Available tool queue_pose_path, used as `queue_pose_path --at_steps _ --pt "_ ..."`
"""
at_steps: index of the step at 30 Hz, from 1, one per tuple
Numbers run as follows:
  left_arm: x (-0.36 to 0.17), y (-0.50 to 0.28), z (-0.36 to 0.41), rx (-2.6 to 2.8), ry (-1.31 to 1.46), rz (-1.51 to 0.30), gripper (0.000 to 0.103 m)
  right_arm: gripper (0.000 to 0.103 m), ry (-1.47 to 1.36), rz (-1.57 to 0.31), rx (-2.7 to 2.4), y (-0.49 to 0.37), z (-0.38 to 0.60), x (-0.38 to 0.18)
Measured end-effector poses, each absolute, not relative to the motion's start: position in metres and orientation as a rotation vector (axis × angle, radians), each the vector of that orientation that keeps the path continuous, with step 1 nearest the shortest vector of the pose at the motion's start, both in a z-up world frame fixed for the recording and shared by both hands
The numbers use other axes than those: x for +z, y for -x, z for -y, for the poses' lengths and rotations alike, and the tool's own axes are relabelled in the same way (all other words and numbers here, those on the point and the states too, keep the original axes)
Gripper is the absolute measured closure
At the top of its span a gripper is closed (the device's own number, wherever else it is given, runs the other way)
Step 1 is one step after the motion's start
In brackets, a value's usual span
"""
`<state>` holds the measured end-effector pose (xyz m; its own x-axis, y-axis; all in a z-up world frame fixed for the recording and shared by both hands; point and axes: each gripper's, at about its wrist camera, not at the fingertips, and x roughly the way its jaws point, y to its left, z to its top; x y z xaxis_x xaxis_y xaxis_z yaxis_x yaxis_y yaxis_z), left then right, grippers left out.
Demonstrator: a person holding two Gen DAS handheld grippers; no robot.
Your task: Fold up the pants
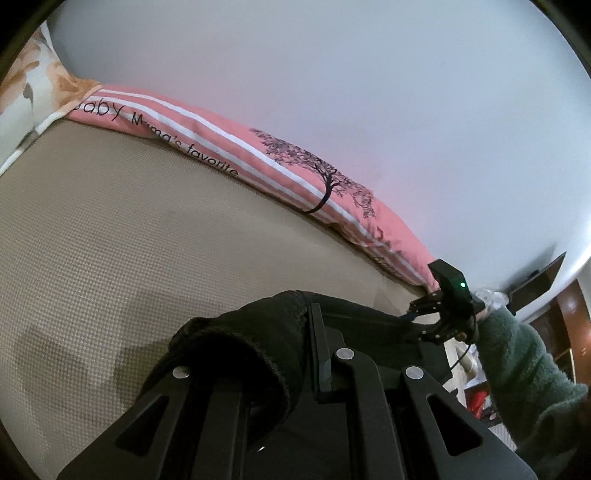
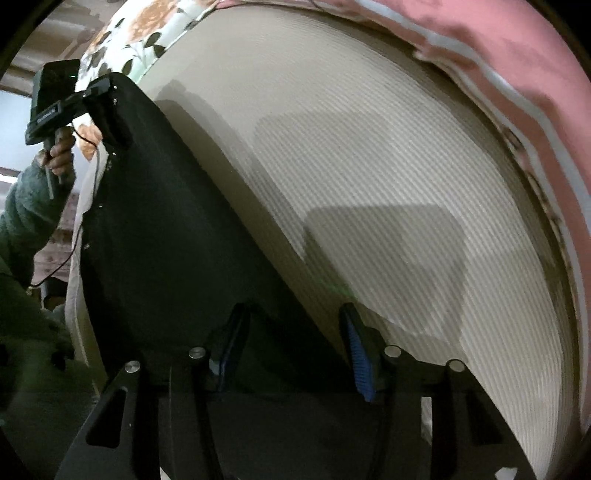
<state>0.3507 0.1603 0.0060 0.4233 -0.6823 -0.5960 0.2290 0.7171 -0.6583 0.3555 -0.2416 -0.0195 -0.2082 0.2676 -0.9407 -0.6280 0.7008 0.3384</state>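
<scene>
The black pants (image 2: 166, 236) hang stretched between my two grippers above the beige mattress (image 2: 388, 177). In the left wrist view the pants' ribbed edge (image 1: 251, 347) bunches over my left gripper (image 1: 280, 373), whose fingers are shut on the cloth. In the right wrist view my right gripper (image 2: 295, 350) stands with its jaws apart, the blue pads (image 2: 356, 354) showing, and the pants' lower edge lies between them. The left gripper also shows far off in the right wrist view (image 2: 107, 110), clamped on the pants' far corner. The right gripper shows in the left wrist view (image 1: 439, 317).
A pink striped pillow with printed words and a tree (image 1: 295, 162) lies along the mattress's far edge by the white wall (image 1: 369, 74). A floral quilt (image 2: 140, 33) lies at one end. Dark wooden furniture (image 1: 569, 317) stands beyond the bed.
</scene>
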Motion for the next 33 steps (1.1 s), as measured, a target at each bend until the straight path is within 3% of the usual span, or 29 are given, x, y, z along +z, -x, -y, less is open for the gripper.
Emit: queue_pose_path --at_steps 4,7,8,12,26,33 --pt "0.004 -0.352 -0.158 -0.582 0.515 -0.991 0.093 0.057 0.324 -1.573 0.792 -0.347 0.247 -0.019" --pt "0.004 -0.351 -0.155 -0.567 0.483 -0.995 0.093 0.073 0.363 -1.547 0.752 -0.34 0.246 -0.017" --pt "0.005 -0.35 -0.152 -0.559 0.469 -0.999 0.093 0.083 0.385 -1.536 0.714 -0.338 0.246 -0.017" --pt "0.005 -0.346 -0.145 -0.525 0.422 -1.009 0.093 0.091 0.413 -1.438 0.611 -0.318 0.24 -0.009" --pt "0.047 -0.275 -0.159 -0.622 0.379 -0.932 0.093 0.096 0.364 -1.089 0.371 -0.178 0.23 0.089" --pt "0.045 -0.204 -0.175 -0.723 0.315 -0.963 0.089 0.097 0.295 -1.086 0.349 -0.098 0.238 0.095"
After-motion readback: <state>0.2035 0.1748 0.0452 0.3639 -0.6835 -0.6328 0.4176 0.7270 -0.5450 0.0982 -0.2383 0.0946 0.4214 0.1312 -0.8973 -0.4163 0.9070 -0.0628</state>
